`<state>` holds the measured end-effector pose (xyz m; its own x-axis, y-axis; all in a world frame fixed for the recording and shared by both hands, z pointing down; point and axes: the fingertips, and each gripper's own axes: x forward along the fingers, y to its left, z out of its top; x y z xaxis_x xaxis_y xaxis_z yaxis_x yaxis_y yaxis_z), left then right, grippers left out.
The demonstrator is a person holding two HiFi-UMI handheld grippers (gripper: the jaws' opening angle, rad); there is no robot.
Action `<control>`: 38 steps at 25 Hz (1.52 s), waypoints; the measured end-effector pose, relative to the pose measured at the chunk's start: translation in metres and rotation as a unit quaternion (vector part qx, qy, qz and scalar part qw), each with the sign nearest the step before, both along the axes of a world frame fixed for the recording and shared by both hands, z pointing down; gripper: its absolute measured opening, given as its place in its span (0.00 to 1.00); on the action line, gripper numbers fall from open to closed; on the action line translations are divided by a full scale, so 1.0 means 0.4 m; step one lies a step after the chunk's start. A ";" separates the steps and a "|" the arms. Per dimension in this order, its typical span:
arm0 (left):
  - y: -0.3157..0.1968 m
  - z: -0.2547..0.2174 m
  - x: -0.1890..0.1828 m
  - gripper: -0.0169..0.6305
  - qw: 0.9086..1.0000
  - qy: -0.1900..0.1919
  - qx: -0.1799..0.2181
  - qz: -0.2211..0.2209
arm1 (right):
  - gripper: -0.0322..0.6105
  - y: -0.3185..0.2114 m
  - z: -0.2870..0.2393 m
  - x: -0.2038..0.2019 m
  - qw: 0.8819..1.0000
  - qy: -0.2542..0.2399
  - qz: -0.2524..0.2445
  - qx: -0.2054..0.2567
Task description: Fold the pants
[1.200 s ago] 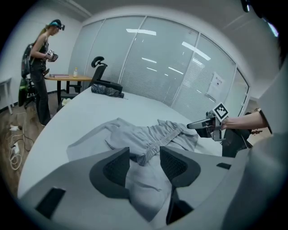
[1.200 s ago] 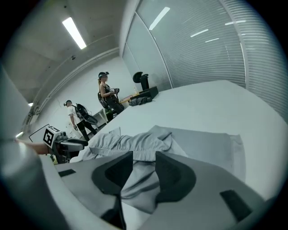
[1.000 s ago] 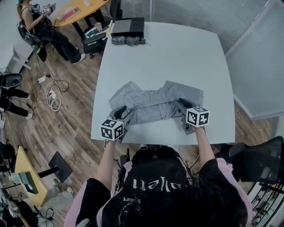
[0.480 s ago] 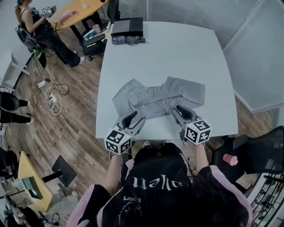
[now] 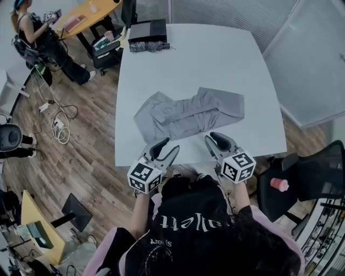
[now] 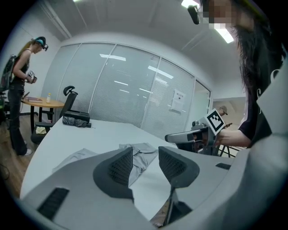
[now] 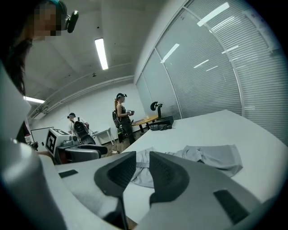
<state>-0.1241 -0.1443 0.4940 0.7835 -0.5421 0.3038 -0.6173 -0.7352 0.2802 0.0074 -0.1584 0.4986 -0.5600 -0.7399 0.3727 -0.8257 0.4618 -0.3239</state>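
Both grippers have drawn back from the near hem of the pants [image 5: 188, 114], where they sat a second ago, and now hang over the near edge of the table [image 5: 215, 59], clear of the cloth. Of the 2, the left gripper [image 5: 167, 146] has its jaws spread wide after closing a little, with nothing between them; the right gripper [image 5: 214, 137] has just been closing its jaws to a narrow gap, also with nothing between them. The 1 pair of grey pants lies rumpled across the near middle of the table, running left to right, with its left end near the table's left edge and its near side just short of the near edge, apart from both grippers. Only 2 other things sit on the table, both at the far left corner: 1 black case [image 5: 146, 30] and 1 dark bundle [image 5: 144, 47] just in front of it. The table's far half and right side are bare white surface. Off the table, 1 black chair [image 5: 302, 180] stands near the near right corner, and 1 person [image 5: 38, 38] stands well off to the far left by 1 orange table [image 5: 86, 13].
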 end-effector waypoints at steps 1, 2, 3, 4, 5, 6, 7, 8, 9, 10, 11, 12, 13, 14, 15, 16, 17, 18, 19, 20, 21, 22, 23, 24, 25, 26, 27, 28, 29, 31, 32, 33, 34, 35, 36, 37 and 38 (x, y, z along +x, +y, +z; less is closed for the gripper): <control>0.007 -0.008 0.003 0.33 1.000 0.003 0.003 -0.001 | 0.20 0.006 -0.005 -0.002 1.000 0.001 -0.002 0.002; 0.014 -0.013 0.008 0.32 1.000 0.006 0.005 -0.001 | 0.20 0.012 -0.009 -0.003 1.000 0.001 -0.005 0.004; 0.021 -0.016 0.014 0.32 1.000 0.007 0.006 0.000 | 0.20 0.017 -0.013 -0.001 1.000 0.002 -0.007 0.006; 0.027 -0.018 0.022 0.31 1.000 0.007 0.007 0.002 | 0.20 0.023 -0.018 0.001 1.000 0.002 -0.008 0.008; 0.034 -0.018 0.031 0.31 1.000 0.006 0.008 0.004 | 0.20 0.028 -0.023 0.005 1.000 0.001 -0.009 0.009; 0.041 -0.018 0.041 0.30 1.000 0.003 0.009 0.008 | 0.19 0.035 -0.028 0.010 1.000 0.000 -0.009 0.011; 0.049 -0.020 0.051 0.29 1.000 0.001 0.010 0.011 | 0.19 0.042 -0.034 0.014 1.000 0.000 -0.009 0.013; 0.056 -0.023 0.061 0.28 1.000 -0.002 0.012 0.013 | 0.19 0.049 -0.040 0.020 1.000 -0.001 -0.009 0.015; 0.065 -0.027 0.070 0.27 1.000 -0.003 0.014 0.014 | 0.18 0.059 -0.047 0.026 1.000 -0.002 -0.009 0.017; 0.075 -0.033 0.079 0.26 1.000 -0.002 0.016 0.013 | 0.18 0.070 -0.055 0.032 1.000 -0.003 -0.010 0.019; 0.085 -0.041 0.087 0.25 1.000 0.000 0.018 0.011 | 0.18 0.083 -0.064 0.039 1.000 -0.005 -0.012 0.021; 0.097 -0.050 0.096 0.23 1.000 0.002 0.021 0.009 | 0.17 0.099 -0.073 0.046 1.000 -0.007 -0.014 0.023; 0.109 -0.060 0.107 0.22 1.000 0.005 0.024 0.007 | 0.17 0.114 -0.084 0.056 0.999 -0.009 -0.017 0.028; 0.121 -0.072 0.117 0.20 1.000 0.006 0.028 0.005 | 0.17 0.130 -0.094 0.066 0.999 -0.010 -0.018 0.033; 0.133 -0.083 0.129 0.19 0.999 0.007 0.033 0.004 | 0.17 0.144 -0.104 0.077 0.999 -0.010 -0.020 0.038; 0.147 -0.093 0.139 0.18 0.999 0.006 0.036 0.003 | 0.16 0.160 -0.111 0.087 0.999 -0.009 -0.021 0.043; 0.164 -0.103 0.148 0.17 0.999 0.006 0.039 0.002 | 0.16 0.178 -0.117 0.096 0.999 -0.009 -0.022 0.046; 0.183 -0.113 0.156 0.16 0.999 0.005 0.042 0.000 | 0.15 0.196 -0.122 0.103 0.998 -0.010 -0.024 0.049; 0.203 -0.123 0.164 0.15 0.999 0.005 0.045 -0.001 | 0.15 0.215 -0.126 0.109 0.998 -0.012 -0.025 0.052; 0.223 -0.133 0.171 0.14 0.999 0.005 0.048 -0.003 | 0.14 0.233 -0.131 0.114 0.998 -0.014 -0.027 0.055; 0.241 -0.141 0.179 0.13 0.999 0.006 0.050 -0.004 | 0.13 0.250 -0.135 0.120 0.998 -0.015 -0.028 0.058; 0.259 -0.147 0.186 0.13 0.999 0.007 0.052 -0.005 | 0.12 0.268 -0.138 0.125 0.998 -0.016 -0.029 0.061; 0.277 -0.151 0.194 0.13 0.999 0.007 0.054 -0.006 | 0.12 0.285 -0.141 0.130 0.997 -0.016 -0.031 0.063; 0.296 -0.154 0.202 0.12 0.998 0.006 0.055 -0.006 | 0.11 0.303 -0.144 0.134 0.997 -0.016 -0.033 0.066; 0.315 -0.156 0.209 0.12 0.998 0.004 0.055 -0.006 | 0.11 0.321 -0.146 0.137 0.997 -0.017 -0.035 0.068; 0.336 -0.159 0.214 0.12 0.998 0.001 0.055 -0.006 | 0.11 0.340 -0.149 0.139 0.997 -0.018 -0.036 0.069; 0.356 -0.163 0.219 0.12 0.998 -0.002 0.056 -0.005 | 0.10 0.359 -0.152 0.141 0.997 -0.019 -0.038 0.071; 0.375 -0.167 0.224 0.12 0.998 -0.004 0.058 -0.005 | 0.10 0.378 -0.156 0.144 0.996 -0.019 -0.039 0.073; 0.392 -0.171 0.228 0.12 0.998 -0.005 0.059 -0.005 | 0.10 0.395 -0.159 0.147 0.996 -0.019 -0.041 0.076; 0.423 -0.175 0.236 0.12 0.998 -0.007 0.062 -0.005 | 0.10 0.427 -0.161 0.151 0.996 -0.018 -0.047 0.080; 0.437 -0.174 0.239 0.12 0.998 -0.008 0.063 -0.005 | 0.10 0.441 -0.160 0.152 0.995 -0.018 -0.049 0.082; 0.450 -0.172 0.241 0.12 0.998 -0.009 0.063 -0.005 | 0.10 0.456 -0.159 0.152 0.995 -0.018 -0.051 0.084; 0.463 -0.170 0.244 0.12 0.998 -0.011 0.063 -0.004 | 0.09 0.470 -0.158 0.153 0.995 -0.019 -0.052 0.086; 0.474 -0.168 0.246 0.12 0.998 -0.012 0.063 -0.004 | 0.09 0.482 -0.158 0.153 0.995 -0.020 -0.053 0.087; 0.484 -0.168 0.248 0.12 0.998 -0.014 0.063 -0.003 | 0.09 0.493 -0.159 0.153 0.994 -0.021 -0.054 0.089; 0.494 -0.167 0.249 0.12 0.998 -0.015 0.064 -0.003 | 0.09 0.502 -0.160 0.152 0.994 -0.022 -0.055 0.091; 0.503 -0.166 0.249 0.12 0.998 -0.017 0.064 -0.002 | 0.09 0.512 -0.161 0.151 0.994 -0.023 -0.056 0.092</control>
<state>-0.0245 0.0567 0.4274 0.7710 -0.5818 0.2590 -0.6286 -0.7604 0.1631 0.0678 0.0462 0.4344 -0.6565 -0.7250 0.2084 -0.7517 0.6058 -0.2607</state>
